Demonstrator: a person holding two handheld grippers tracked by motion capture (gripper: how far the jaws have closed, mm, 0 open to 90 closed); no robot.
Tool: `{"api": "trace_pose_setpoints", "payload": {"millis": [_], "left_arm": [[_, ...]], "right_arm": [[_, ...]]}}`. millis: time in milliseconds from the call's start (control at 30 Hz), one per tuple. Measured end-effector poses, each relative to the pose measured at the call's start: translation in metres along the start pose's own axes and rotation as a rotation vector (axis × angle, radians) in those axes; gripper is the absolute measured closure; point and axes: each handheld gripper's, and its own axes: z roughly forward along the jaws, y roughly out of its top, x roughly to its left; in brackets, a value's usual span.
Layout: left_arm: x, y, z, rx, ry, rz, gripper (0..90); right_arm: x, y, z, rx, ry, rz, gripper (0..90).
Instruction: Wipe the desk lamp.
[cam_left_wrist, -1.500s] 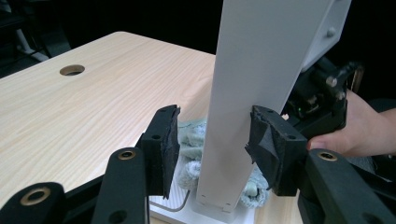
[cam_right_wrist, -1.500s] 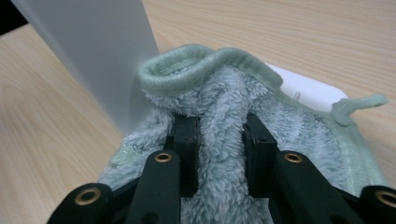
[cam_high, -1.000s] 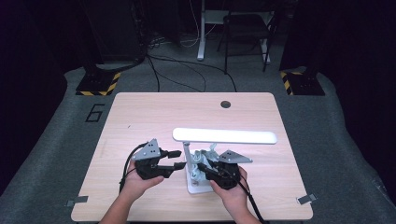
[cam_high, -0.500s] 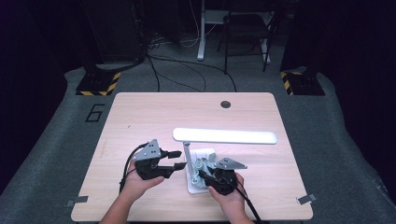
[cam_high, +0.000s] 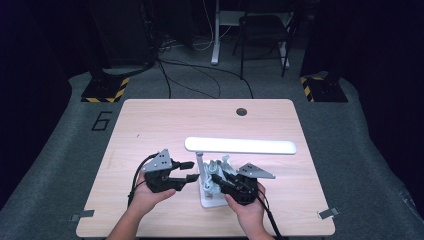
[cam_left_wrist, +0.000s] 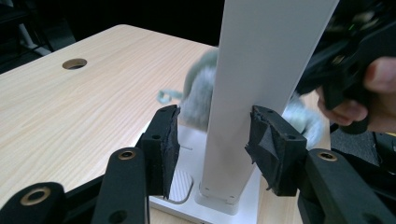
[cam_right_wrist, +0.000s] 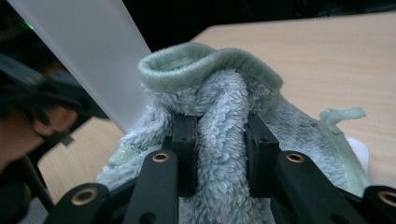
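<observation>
My right gripper (cam_right_wrist: 219, 154) squeezes the fluffy green cloth (cam_right_wrist: 219, 88) against the white desk lamp (cam_high: 240, 146) on the counter (cam_high: 150, 125). My left gripper (cam_left_wrist: 217, 144) jaws sit around the lamp post (cam_left_wrist: 261, 79), partly open. Wiping looks begun, not finished.

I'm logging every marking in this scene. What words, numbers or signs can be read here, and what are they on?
"6": a dark numeral on the grey floor mat, left of the table.
No word, brand or number can be read on the lamp, the cloth or either gripper.
</observation>
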Motion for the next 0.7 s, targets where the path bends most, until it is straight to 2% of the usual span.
{"api": "trace_pose_setpoints", "payload": {"millis": [33, 67, 133, 267, 467, 500, 600, 700], "left_arm": [[0.001, 0.0, 0.0, 0.001, 0.0, 0.013, 52.1], [0.0, 0.0, 0.0, -0.002, 0.0, 0.008, 52.1], [0.0, 0.0, 0.0, 0.001, 0.0, 0.01, 52.1], [0.0, 0.0, 0.001, 0.001, -0.002, 0.012, 52.1], [-0.002, 0.001, 0.002, 0.002, -0.007, 0.006, 52.0], [-0.002, 0.001, 0.002, 0.0, -0.003, 0.005, 52.1], [-0.001, 0.001, 0.001, 0.003, -0.002, 0.013, 52.1], [-0.002, 0.001, 0.002, 0.003, -0.005, 0.012, 52.1]], "right_arm": [[0.002, 0.002, -0.002, -0.024, 0.007, -0.004, 69.3], [0.004, 0.003, -0.004, -0.046, 0.014, -0.01, 69.2], [0.01, 0.005, -0.008, -0.071, 0.005, -0.013, 69.2], [0.012, 0.007, -0.01, -0.099, 0.001, -0.017, 68.7], [0.02, 0.021, -0.018, -0.185, 0.003, -0.011, 66.9], [0.022, 0.023, -0.019, -0.214, 0.005, -0.031, 66.6], [0.025, 0.022, -0.019, -0.24, -0.014, -0.071, 66.1], [0.023, 0.014, -0.016, -0.272, -0.015, -0.084, 65.8]]}}
